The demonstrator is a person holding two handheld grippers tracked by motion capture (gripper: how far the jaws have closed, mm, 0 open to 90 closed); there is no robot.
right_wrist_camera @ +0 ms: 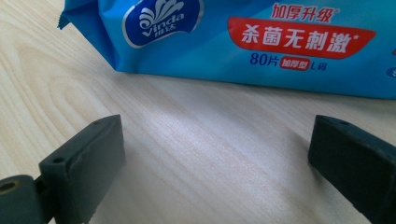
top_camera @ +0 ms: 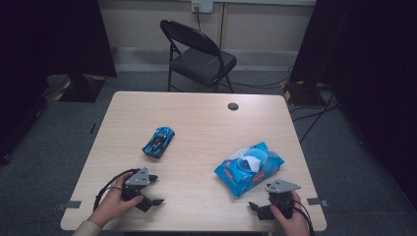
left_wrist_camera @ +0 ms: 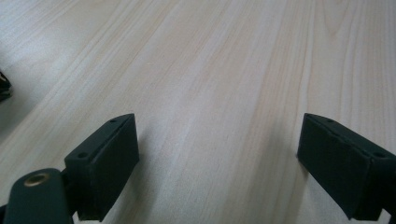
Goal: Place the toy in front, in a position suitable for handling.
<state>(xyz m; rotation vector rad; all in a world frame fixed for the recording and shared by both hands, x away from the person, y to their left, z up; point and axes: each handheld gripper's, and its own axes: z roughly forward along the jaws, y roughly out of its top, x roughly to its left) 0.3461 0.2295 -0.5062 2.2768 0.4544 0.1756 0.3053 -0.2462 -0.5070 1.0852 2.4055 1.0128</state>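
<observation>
High view: the wipes pack [top_camera: 249, 168], flap raised with a wipe exposed, was laid near the table's [top_camera: 196, 113] right front, just ahead of the right gripper [top_camera: 259, 206], whose jaws were spread and empty, presumably for approach. The left gripper [top_camera: 153, 189], likewise spread, was rested near the toy car [top_camera: 159, 141].
</observation>
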